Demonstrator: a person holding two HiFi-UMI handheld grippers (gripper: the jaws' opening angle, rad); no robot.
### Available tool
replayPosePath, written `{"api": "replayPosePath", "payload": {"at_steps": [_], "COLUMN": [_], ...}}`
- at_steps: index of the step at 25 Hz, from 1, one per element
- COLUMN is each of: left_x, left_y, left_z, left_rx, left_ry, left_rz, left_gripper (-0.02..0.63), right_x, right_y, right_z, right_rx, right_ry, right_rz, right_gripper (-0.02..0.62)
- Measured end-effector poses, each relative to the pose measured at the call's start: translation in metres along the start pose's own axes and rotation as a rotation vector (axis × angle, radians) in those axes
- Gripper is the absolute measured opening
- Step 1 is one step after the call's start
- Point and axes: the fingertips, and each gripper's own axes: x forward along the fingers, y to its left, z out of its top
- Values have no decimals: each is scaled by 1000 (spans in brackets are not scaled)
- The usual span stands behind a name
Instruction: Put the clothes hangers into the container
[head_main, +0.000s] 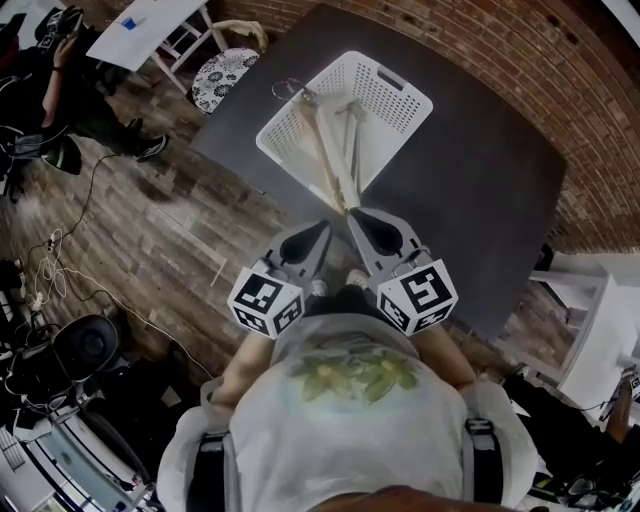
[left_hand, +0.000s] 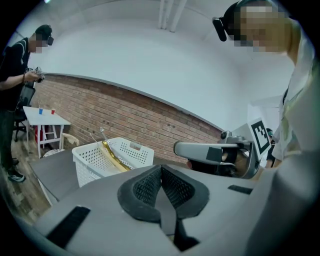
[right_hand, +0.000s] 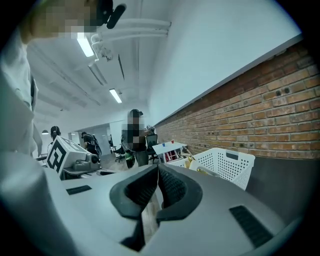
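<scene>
A white perforated basket (head_main: 400, 85) stands on the dark table (head_main: 480, 200). Wooden clothes hangers (head_main: 325, 150) lie in it, their metal hooks sticking out over its far left corner. My two grippers hover side by side just short of the basket's near corner, close to my chest. The left gripper (head_main: 325, 228) is shut with nothing between its pads. The right gripper (head_main: 352, 213) is shut and empty too. In the left gripper view the basket (left_hand: 95, 160) and a hanger (left_hand: 114, 156) sit ahead of the left gripper (left_hand: 161, 167). The right gripper view has the basket (right_hand: 225, 167) ahead right of the right gripper (right_hand: 158, 167).
A brick wall runs behind the table. A small white table (head_main: 150, 25) and a round patterned stool (head_main: 222, 75) stand off the table's far left corner. A person (head_main: 60, 80) sits at the far left. White furniture (head_main: 600, 320) is at the right, and cables (head_main: 50, 260) lie on the floor.
</scene>
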Motion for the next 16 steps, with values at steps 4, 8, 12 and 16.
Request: {"api": "replayPosePath", "payload": {"at_steps": [4,8,12,16], "left_x": [-3,-7,-9,-7], "left_y": [-8,-11,-16,-22], "left_z": [-3,-7,-11,-10], "left_rx": [-1,-1,10,16], "left_ry": [-4,1,12,10], "left_rz": [-11,-11,-24,-43], "left_gripper": [29,29,29,29], "right_x": [-4,-7,-12,-18], "right_y": [2,4,5,4], "right_z": [-6,-8,-11,-15], "right_rx": [-21,-14,1,10], "right_ry": [18,20,27,37], "right_rz": [-18,-20,-23,-27], "right_gripper": [34,34,34,34]}}
